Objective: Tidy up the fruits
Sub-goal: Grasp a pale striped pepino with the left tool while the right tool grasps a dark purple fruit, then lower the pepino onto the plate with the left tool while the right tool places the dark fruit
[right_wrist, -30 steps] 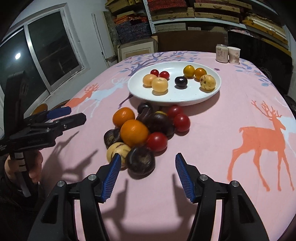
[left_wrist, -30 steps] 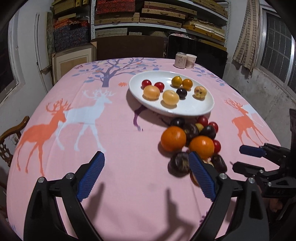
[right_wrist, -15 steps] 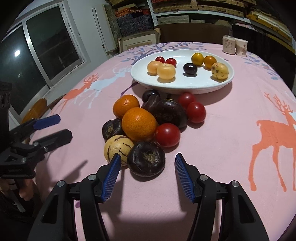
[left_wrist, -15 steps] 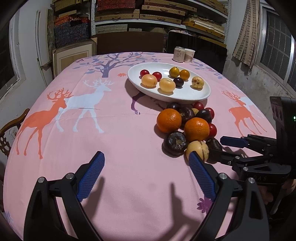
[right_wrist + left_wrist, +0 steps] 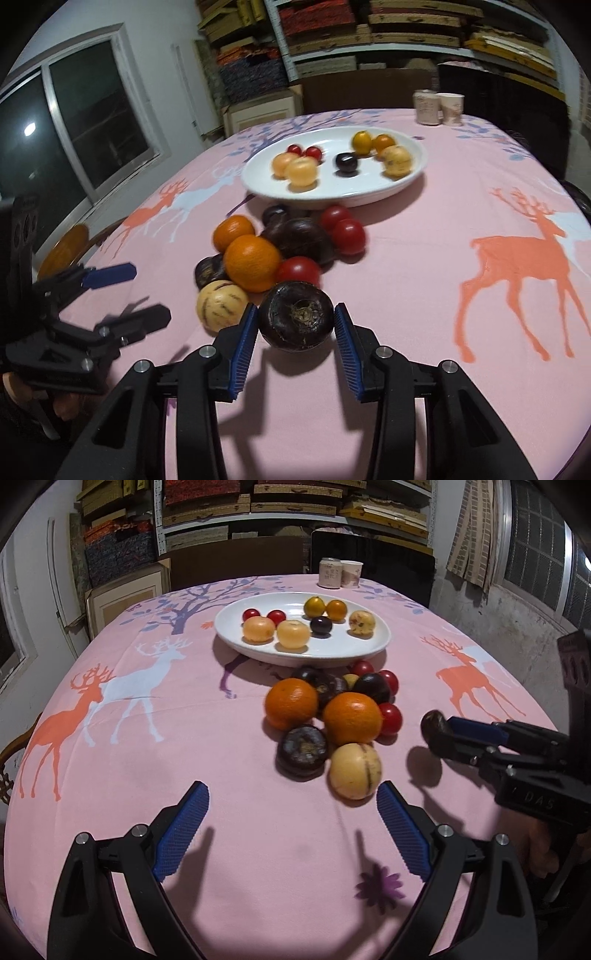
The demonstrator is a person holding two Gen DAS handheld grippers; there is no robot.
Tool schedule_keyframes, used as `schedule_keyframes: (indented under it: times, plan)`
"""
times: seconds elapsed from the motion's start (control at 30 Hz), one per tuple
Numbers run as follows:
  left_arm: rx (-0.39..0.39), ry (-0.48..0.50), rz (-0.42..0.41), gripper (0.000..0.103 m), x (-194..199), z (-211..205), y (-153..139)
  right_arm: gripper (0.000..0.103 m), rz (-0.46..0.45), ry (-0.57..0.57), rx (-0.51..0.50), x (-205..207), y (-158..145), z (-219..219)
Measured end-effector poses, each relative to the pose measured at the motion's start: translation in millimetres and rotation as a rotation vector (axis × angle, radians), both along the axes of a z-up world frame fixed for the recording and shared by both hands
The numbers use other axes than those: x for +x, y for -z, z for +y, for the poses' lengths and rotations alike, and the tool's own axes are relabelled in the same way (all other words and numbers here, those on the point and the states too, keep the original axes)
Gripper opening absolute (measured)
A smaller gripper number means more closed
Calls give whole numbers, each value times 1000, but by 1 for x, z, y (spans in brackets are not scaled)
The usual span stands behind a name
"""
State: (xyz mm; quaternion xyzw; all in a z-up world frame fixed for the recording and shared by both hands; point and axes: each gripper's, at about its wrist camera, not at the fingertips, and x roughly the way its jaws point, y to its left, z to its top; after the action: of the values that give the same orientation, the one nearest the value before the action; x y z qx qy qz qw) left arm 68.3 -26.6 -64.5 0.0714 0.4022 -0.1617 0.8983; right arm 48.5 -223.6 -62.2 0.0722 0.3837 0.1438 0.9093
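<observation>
A: How do the right gripper's [image 5: 295, 325] jaws stand?

B: They are narrow and closing, with the dark purple fruit [image 5: 295, 319] between the blue pads, which touch both its sides. From the left wrist view that fruit hangs above the pink tablecloth [image 5: 155, 746], over its own shadow, so it is gripped.

A: And the left gripper [image 5: 291, 823]?

B: Its jaws stand wide, holding nothing, low over the cloth just short of the fruit heap.

A: What is in the heap?

B: Nearest the left gripper lies a pale yellow striped fruit [image 5: 354, 770] beside another dark purple fruit [image 5: 302, 747]. Behind them sit two oranges [image 5: 352, 718], red tomatoes [image 5: 389, 719] and more dark fruit.

A: And beyond the heap?

B: The white oval plate [image 5: 229, 627] lies just behind it, carrying small red, yellow, orange and dark fruits. Two paper cups [image 5: 340, 573] stand further back.
</observation>
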Motion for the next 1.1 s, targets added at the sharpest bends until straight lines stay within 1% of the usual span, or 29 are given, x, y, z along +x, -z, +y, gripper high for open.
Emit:
schedule_keyframes:
  times: [0.13,0.2,0.27,0.3,0.33,0.37,0.43,0.47,0.5,0.57,0.7,0.8,0.9,1.1]
  plan:
    - [10,-1,3,90,0,-27,3,43,-21,66,7,-5,-7,-21]
    - [21,1,10,86,1,-37,7,43,-27,85,12,-7,-9,-29]
    - [22,9,32,75,2,-46,13,43,-29,93,17,-9,-9,-32]
    - [25,5,42,72,3,-49,16,43,-29,96,21,-10,-8,-34]
    - [28,4,54,66,4,-53,20,43,-29,96,25,-11,-7,-35]
    - [32,10,64,54,5,-57,24,43,-28,97,29,-11,-5,-36]
    - [54,-8,52,49,7,-62,28,43,-27,96,33,-12,-3,-37]
    - [55,-17,42,40,7,-62,27,43,-26,96,35,-13,-2,-38]
    - [48,-24,37,38,8,-61,27,43,-24,96,37,-13,-1,-39]
    - [7,-36,56,38,10,-56,26,43,-23,98,41,-15,1,-41]
    - [14,-32,40,38,5,-56,26,43,-18,101,48,-16,3,-43]
    - [-14,-33,42,38,1,-50,24,43,-16,97,48,-16,5,-42]
    - [-44,-42,22,38,-3,-41,16,43,-21,90,45,-17,4,-40]
    - [-86,-66,-43,38,-6,-18,-12,43,-38,75,35,-18,-7,-36]
